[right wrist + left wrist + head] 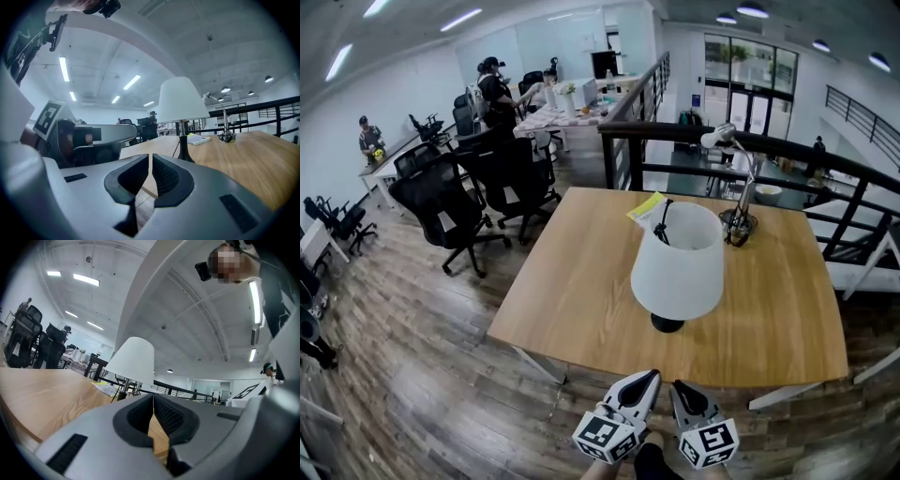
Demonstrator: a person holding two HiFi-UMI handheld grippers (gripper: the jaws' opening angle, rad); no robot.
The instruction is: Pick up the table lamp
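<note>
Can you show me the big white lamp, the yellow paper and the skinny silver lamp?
White table lamp with cone shade and black base (678, 264): head view, on the shade's side.
Yellow paper booklet (645, 208): head view, its middle.
Thin silver desk lamp (738, 226): head view, its dark base.

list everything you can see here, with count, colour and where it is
table lamp: one, white shade on black base, middle of the table
table: one, light wood, just ahead of the tools
desk lamp: one, silver, far right part of the table
booklet: one, yellow, far edge behind the table lamp
office chairs: several, black, left of the table
railing: one, black, beyond the table
left tool: one, grey, jaws shut, empty, short of the table's near edge
right tool: one, grey, jaws shut, empty, beside the left tool
</note>
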